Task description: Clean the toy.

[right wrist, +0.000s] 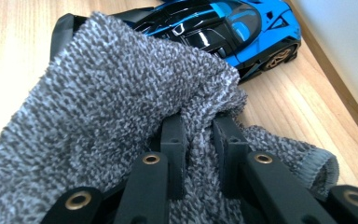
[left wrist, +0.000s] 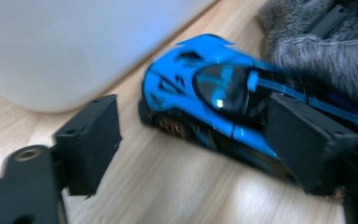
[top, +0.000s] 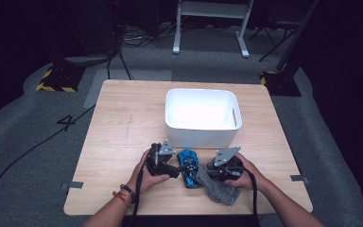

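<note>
A blue and black toy car point(top: 187, 166) lies on the wooden table point(top: 123, 123) just in front of the white bin point(top: 202, 113). My left gripper point(top: 176, 169) is at the car's left side, open; in the left gripper view its jaws point(left wrist: 196, 140) stand wide, the right one against the car point(left wrist: 200, 88) and the left one over bare wood. My right gripper point(top: 204, 173) is shut on a grey knitted cloth point(top: 219, 188). In the right gripper view the cloth point(right wrist: 98, 93) bunches over the jaws point(right wrist: 200, 128) and drapes onto the car point(right wrist: 242, 28).
The white bin's wall point(left wrist: 74, 42) stands close behind the car, also at the right edge of the right gripper view point(right wrist: 345, 46). The cloth trails toward the table's front edge. Dark floor, cables and a stand's legs point(top: 210, 28) lie beyond the table.
</note>
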Demonstrator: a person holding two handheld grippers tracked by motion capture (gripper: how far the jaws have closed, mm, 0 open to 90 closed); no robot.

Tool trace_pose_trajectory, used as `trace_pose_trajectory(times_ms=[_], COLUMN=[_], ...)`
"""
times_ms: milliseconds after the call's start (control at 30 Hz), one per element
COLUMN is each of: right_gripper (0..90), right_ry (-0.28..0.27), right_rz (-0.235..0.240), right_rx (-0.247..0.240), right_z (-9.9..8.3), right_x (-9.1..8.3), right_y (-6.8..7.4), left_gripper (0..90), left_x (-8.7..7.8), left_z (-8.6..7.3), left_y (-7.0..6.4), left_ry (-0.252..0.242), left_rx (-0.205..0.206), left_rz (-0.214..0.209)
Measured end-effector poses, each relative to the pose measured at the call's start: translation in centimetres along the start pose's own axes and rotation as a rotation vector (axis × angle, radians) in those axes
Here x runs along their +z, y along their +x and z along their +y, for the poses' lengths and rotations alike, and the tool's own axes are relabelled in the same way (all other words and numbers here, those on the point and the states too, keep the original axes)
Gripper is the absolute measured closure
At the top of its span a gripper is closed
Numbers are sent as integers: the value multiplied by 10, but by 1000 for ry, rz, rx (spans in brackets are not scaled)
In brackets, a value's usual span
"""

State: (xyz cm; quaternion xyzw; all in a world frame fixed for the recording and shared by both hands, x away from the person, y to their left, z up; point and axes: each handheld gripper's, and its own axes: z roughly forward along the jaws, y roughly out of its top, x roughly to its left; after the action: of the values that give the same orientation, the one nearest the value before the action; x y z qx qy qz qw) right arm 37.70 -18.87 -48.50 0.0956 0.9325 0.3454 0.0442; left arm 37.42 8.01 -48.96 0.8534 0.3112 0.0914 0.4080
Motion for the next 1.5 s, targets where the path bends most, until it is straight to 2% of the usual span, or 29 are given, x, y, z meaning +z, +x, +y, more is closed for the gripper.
trace_pose_trajectory(times_ms=[133,233,367,533,567,600,667,733,800,900,1000,1100,1233,1333,1400,1500], right_gripper=[770,770,770,768,765,762,754,743,745,746,745,751,757,756,755,749], right_ry=[-8,-7,-12,-8,-5,0,2,-21,-35,-18,-3,31,26,40,48,50], right_rz=[17,20,32,40,39,29,-24,-92,-134,-213,-253,-220,-157,-94,-66,-15], right_rx=[4,-5,-7,-33,-35,-37,-31,19,50,53,59,50,26,-20,-59,-81], right_z=[-1,0,-1,-1,-1,0,1,4,7,15,19,23,22,18,14,6], right_x=[0,1,0,-1,-1,-2,-3,-4,-3,4,12,20,18,12,7,-1], right_y=[-1,-1,1,5,5,5,2,-6,-14,-21,-26,-27,-24,-14,-3,10], left_gripper=[196,177,157,123,126,121,121,121,116,116,116,118,117,117,117,118], left_x=[0,0,4,7,7,7,7,7,8,7,7,7,7,9,8,9], left_z=[2,5,5,6,7,7,6,5,4,5,5,5,6,6,6,6], left_y=[1,-3,-8,-10,-10,-10,-8,-4,0,-1,-1,-2,-5,-6,-6,-5], left_ry=[-10,-14,-13,-5,1,5,14,23,24,26,25,14,4,-3,-5,-7], left_rx=[-30,-6,-3,10,18,30,29,5,-11,1,18,33,53,42,49,47], left_rz=[12,2,-76,-100,-117,-116,-130,-154,-170,-172,-172,-154,-141,-142,-138,-137])
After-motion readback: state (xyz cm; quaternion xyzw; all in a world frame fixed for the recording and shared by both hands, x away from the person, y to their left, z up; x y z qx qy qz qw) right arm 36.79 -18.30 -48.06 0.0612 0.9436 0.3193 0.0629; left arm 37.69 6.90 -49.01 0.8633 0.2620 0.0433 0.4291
